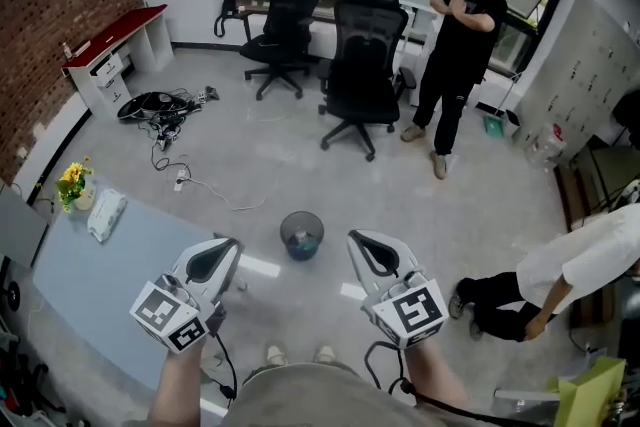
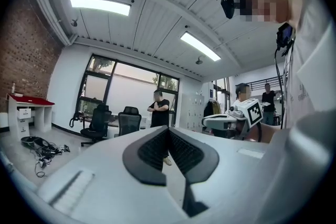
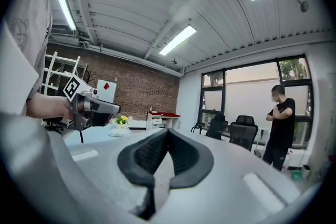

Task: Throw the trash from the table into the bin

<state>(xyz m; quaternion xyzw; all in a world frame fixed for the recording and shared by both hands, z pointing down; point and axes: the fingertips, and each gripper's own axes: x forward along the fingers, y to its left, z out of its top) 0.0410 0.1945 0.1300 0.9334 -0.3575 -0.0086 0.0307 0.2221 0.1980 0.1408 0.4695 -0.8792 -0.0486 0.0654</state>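
A round grey bin (image 1: 301, 235) with something pale inside stands on the floor straight ahead, between my two grippers. To my left is the light blue table (image 1: 90, 290), with a white crumpled packet (image 1: 105, 215) and a pot of yellow flowers (image 1: 73, 183) at its far end. My left gripper (image 1: 232, 244) is held level beside the table's near corner, its jaws closed tip to tip on nothing. My right gripper (image 1: 357, 239) is also level and shut, holding nothing. In the right gripper view the left gripper (image 3: 111, 108) shows in front of the table, the flowers (image 3: 122, 120) behind it.
Two black office chairs (image 1: 360, 65) stand beyond the bin, with a person (image 1: 455, 45) standing to their right. Another person (image 1: 565, 275) crouches at the right. Cables (image 1: 160, 110) lie on the floor by a white desk with a red top (image 1: 115, 45).
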